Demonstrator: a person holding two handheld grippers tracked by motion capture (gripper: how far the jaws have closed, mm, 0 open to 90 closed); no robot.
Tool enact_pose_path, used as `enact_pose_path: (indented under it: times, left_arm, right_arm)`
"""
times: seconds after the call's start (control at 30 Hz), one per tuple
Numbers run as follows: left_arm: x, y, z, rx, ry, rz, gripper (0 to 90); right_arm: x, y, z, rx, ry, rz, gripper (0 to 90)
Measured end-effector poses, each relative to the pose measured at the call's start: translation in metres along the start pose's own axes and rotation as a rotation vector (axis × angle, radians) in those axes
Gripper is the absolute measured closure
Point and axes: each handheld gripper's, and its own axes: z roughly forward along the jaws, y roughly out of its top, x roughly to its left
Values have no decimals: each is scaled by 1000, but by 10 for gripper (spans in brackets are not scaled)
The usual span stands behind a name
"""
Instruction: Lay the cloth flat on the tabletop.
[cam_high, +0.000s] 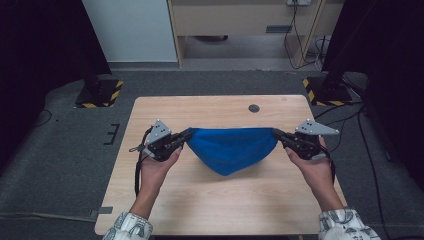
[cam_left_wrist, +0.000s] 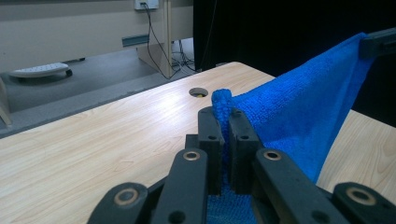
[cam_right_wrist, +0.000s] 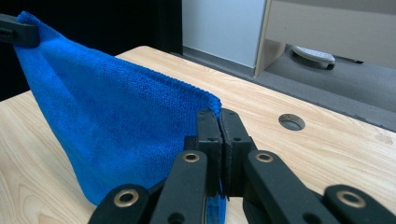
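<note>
While it hung between the two claws, the blue cloth (cam_high: 231, 148) spanned the middle of the bench (cam_high: 200, 112), its top edge pulled nearly straight from left to right and its lower part sagging to a rounded point toward the near side. Held by two opposite corners like this, the cloth probably had been lifted to open it out or to line it up for a fold; its lowest tip seemed to hang just at the bench surface, though contact could not be told.

The left claw (cam_high: 187, 134) was clamped on the left corner, a small roll of fabric sticking up between its jaws in the left claw view (cam_left_wrist: 222, 100). The right claw (cam_high: 276, 133) pinched the right corner, jaws pressed tight with only the cloth's hem between them.

Both forearms came in from the near edge, hands (cam_high: 156, 167) gripping the claw bodies from below, claws pointing inward toward each other and roughly level.

A round cable hole (cam_high: 254, 108) lay toward the far edge.
</note>
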Motion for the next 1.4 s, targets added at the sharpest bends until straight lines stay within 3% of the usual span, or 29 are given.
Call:
enact_pose_path:
  times: [0.13, 0.2, 0.27, 0.43, 0.63, 0.83, 1.0, 1.07, 1.4]
  left_arm:
    - [-5, 4, -2, -5, 4, 4, 858]
    - [-12, 9, -6, -5, 12, 47, 858]
    - [-14, 11, -9, -12, 6, 57, 858]
    - [-19, 13, -18, -37, -10, 57, 858]
    - [-17, 12, -18, -41, -14, 48, 857]
    - [-17, 9, -15, -29, -17, 37, 858]
    - [-17, 5, -18, -24, -17, 42, 858]
    - [-16, 2, -16, -19, -14, 25, 858]
    - [-24, 4, -28, -36, -31, 50, 855]
  right_arm:
    - [1, 2, -2, -12, -29, 1, 885]
    - [4, 4, -6, -18, -36, -8, 884]
    - [4, 7, -9, -28, -34, -5, 885]
    - [7, 8, -20, -47, -27, -14, 885]
    - [8, 7, -22, -48, -23, -17, 885]
    - [6, 1, -16, -32, -26, -12, 885]
    - [10, -2, -22, -51, -17, -16, 884]
    - [12, -3, -23, -47, -12, -17, 885]
    - [16, -4, -33, -72, -6, -29, 885]
